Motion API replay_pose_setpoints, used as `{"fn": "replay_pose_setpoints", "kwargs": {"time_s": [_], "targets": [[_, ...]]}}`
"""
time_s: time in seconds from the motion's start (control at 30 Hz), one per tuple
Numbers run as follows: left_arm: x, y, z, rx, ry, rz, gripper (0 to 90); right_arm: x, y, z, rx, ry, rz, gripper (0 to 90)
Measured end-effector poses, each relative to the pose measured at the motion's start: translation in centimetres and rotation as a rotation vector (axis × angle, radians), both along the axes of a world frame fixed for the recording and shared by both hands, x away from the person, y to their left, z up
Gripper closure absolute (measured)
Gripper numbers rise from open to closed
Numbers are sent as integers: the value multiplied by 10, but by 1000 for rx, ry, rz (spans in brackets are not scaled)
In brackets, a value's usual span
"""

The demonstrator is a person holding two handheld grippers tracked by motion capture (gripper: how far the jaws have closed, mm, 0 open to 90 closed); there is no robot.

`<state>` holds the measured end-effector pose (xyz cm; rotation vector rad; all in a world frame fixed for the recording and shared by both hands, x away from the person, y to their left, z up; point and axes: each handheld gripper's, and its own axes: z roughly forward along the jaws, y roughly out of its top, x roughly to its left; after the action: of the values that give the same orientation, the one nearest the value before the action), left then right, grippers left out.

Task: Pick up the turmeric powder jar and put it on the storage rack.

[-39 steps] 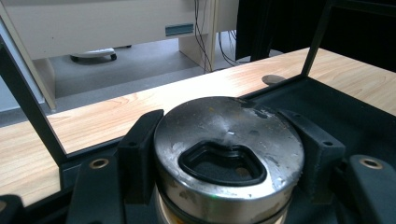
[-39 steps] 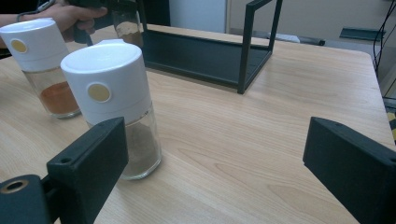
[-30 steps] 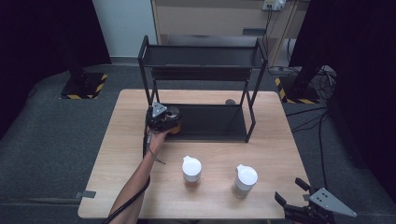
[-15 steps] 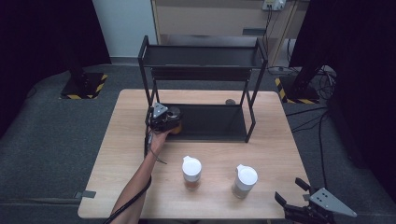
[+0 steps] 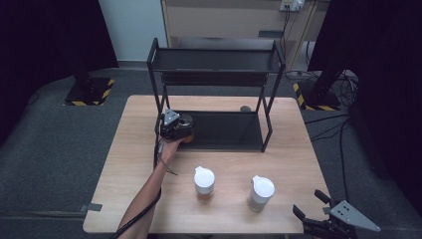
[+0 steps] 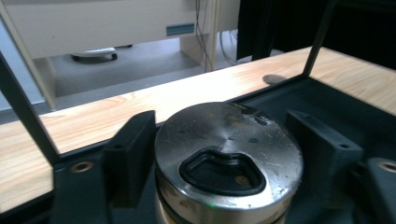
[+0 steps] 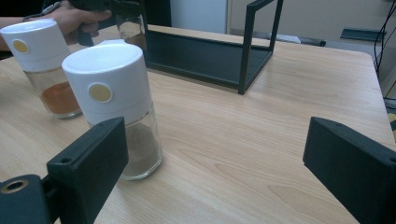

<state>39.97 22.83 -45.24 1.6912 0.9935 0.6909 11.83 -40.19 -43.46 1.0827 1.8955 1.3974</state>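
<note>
High view: 2 white-capped jars (image 5: 204,183) hold spice powder on table (image 5: 293,159).

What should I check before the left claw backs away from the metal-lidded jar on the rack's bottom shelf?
1. Left claw jaws off the round steel-lidded glass jar: ok, they have just been opening; gaps show on both sides, jar between them.
2. Jar upright: ok.
3. Jar resting on the black metal rack's lower shelf: cannot tell, its base is hidden.
4. Two white-capped glass spice jars standing away from the left arm: ok.
5. Right claw out of the way at the table's near right corner, open: ok.
</note>
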Motion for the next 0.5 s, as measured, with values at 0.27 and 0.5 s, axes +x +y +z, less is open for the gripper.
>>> {"fn": "replay_pose_setpoints", "kwargs": {"time_s": [0.27,0.5], "targets": [[0,-1,8,-5,5,9,136,0,0,0,0,-1,-1,69],[-1,0,16,-27,3,6,88,0,0,0,0,-1,1,69]]}}
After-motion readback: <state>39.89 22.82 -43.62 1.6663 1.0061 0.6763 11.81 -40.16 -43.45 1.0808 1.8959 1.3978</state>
